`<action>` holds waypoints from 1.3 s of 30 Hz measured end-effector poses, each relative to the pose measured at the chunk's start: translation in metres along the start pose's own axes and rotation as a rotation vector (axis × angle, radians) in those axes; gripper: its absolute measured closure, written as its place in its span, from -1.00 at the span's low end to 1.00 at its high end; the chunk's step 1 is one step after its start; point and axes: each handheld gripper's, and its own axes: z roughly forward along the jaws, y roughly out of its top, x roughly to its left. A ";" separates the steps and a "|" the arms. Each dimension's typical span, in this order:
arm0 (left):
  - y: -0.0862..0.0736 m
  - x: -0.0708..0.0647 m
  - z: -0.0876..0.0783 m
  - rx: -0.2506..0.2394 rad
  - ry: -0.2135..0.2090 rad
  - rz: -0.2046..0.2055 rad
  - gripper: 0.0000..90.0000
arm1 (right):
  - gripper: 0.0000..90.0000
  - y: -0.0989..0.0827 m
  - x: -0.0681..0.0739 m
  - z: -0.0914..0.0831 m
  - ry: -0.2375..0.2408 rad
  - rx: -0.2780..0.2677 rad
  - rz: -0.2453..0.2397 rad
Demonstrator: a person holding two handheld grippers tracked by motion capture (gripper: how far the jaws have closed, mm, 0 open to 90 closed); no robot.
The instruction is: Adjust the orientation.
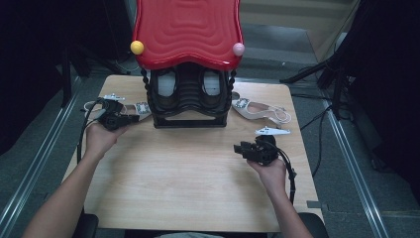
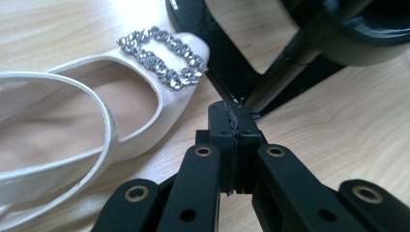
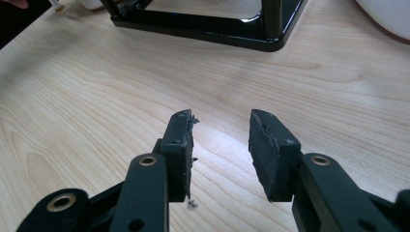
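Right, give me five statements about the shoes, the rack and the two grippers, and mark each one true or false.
1. The left gripper has its jaws shut with nothing between them. True.
2. The right gripper is clamped on a shoe. False: its jaws stand apart over the bare wooden table, with nothing between them.
3. The white shoe near the left gripper has a sparkling buckle on its toe. True.
4. The shoe rack has a blue top. False: the top is red, on a black frame.
5. Another pale shoe lies on the table to the right of the rack. True.
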 end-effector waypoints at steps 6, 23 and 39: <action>-0.001 0.006 0.018 0.011 0.035 0.010 1.00 | 0.38 -0.002 -0.001 -0.001 -0.009 0.004 0.005; 0.013 0.018 0.044 0.016 0.079 -0.041 1.00 | 0.37 -0.005 0.000 -0.003 -0.024 0.011 0.001; 0.028 0.019 -0.005 -0.047 0.040 -0.091 1.00 | 0.38 -0.005 0.002 -0.001 -0.021 0.017 -0.005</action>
